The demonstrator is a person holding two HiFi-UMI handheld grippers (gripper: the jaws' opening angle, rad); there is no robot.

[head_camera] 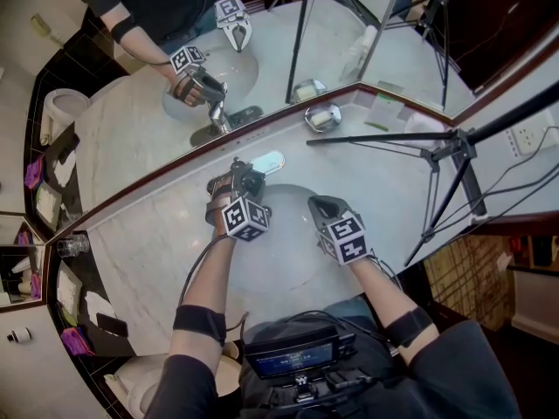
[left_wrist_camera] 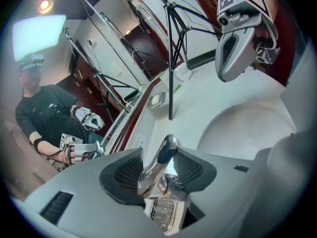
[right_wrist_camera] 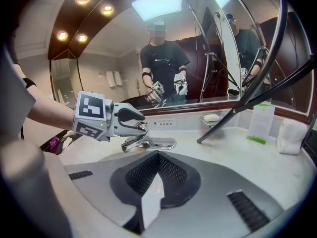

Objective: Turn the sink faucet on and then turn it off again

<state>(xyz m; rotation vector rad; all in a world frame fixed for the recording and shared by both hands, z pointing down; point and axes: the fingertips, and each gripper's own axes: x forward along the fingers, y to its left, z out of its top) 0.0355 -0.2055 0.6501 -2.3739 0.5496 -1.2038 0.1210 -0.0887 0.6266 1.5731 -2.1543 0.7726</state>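
Faucet lever point(left_wrist_camera: 166, 152) sits pinched in the left gripper point(left_wrist_camera: 159, 168), jaws partway apart. Just right of it hangs the right gripper point(right_wrist_camera: 157, 158), jaws together and empty. A soap dish point(head_camera: 323, 117) and tripod point(head_camera: 441, 151) stand farther right.

Grey left gripper point(head_camera: 247, 177), right gripper point(head_camera: 317, 203), marker cubes point(head_camera: 243, 218), black sleeves point(head_camera: 179, 391)
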